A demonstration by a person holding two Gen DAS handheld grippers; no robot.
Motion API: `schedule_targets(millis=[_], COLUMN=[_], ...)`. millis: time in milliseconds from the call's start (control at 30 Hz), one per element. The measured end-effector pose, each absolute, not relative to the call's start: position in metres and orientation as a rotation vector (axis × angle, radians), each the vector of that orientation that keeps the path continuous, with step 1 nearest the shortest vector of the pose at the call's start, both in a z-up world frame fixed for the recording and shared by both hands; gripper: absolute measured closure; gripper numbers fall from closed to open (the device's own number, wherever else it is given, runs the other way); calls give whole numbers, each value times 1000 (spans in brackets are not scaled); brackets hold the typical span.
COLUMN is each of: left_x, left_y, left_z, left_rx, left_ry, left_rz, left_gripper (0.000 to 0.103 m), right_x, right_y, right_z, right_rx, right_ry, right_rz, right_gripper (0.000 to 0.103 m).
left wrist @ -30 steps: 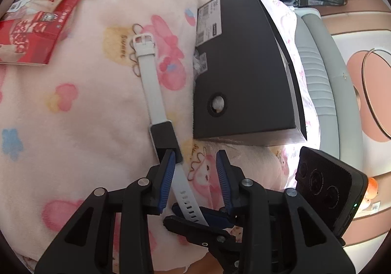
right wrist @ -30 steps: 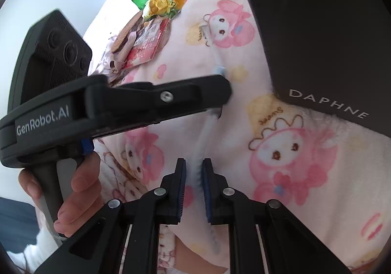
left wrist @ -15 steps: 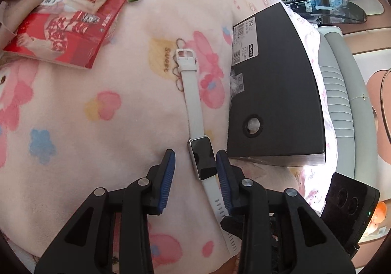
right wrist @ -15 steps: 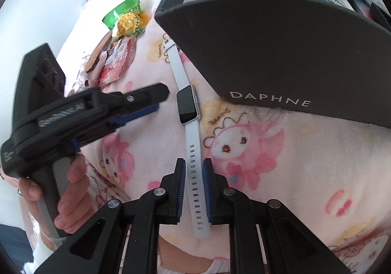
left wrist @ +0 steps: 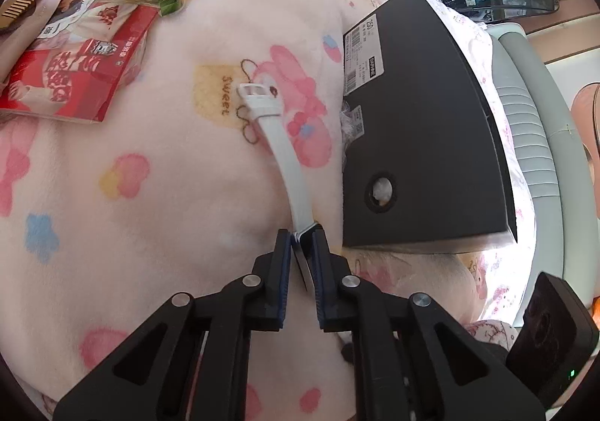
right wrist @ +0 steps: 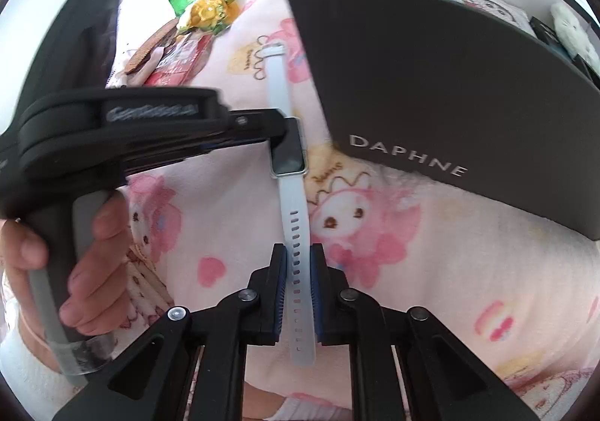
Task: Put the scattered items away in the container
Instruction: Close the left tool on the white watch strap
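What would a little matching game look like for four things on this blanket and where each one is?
Things:
1. watch
2. comb
3. red packet
4. black box

Places:
A. top-left corner of the left view
B. held by both grippers
C. right of the watch strap
D. under the comb's lower end

Pairs: 1-B, 2-A, 3-D, 4-C

Both wrist views hang close above the pink blanket [left wrist: 157, 233], angled steeply down — they share the white watch [left wrist: 285, 158] and the dark box [right wrist: 431, 83], from opposite ends.
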State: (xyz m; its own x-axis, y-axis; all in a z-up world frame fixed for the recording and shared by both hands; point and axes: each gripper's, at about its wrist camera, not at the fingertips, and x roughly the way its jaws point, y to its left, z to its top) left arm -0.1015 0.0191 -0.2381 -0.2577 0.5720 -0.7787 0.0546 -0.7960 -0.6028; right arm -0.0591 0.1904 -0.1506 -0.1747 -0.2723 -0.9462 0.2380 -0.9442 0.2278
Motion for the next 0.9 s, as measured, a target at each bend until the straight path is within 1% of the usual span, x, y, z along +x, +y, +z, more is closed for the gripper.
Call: schedule_targets(millis=[33, 133, 233, 267, 300, 367, 433, 567, 667, 767, 900], left_x=[-97, -89, -92, -98, -101, -105, -108, -104, -102, -103, -105], left_y=[18, 16, 10, 5, 1, -5, -4, 2, 3, 1, 0], left_z=[-238, -242, -247, -249, -252, -255, -260, -257, -257, -262, -263], left_rx=[-1663, -1687, -1688, -1685, -1684, -1679, -1696, -1703, -1708, -1719, -1707], left_ry=[-767, -778, -845, -878, -909, -967, -974, -922, -917, -937, -955], left_rz=[2101, 2054, 2042, 2044, 2047, 2037, 2032, 2044, 2028, 2028, 2042], left_gripper=[94, 94, 94, 92, 83, 71, 70, 70, 70, 70, 71], right_x=[-59, -62, -66, -65, -64, -60, -57, -50, -48, -51, -48], right_y=[195, 211, 225, 227, 226, 220, 212, 207, 207, 196, 194], right_z=[-150, -144, -135, -132, -131, -131, -137, -154, -154, -157, -162], right_rx=[1770, 1775, 1774, 1764, 1757, 1752, 1771, 1776, 1769, 1762, 1752], right_ry=[-34, -5, -75, -116, -143, -149, -132, -126, -139, -128, -173], right_rz=[-2206, -2313, -2362, -2341, -2306, -2245, -2207, -2211, -2220, -2216, -2215], right_gripper=[97, 97, 97, 97, 97, 95, 94, 93, 93, 93, 93])
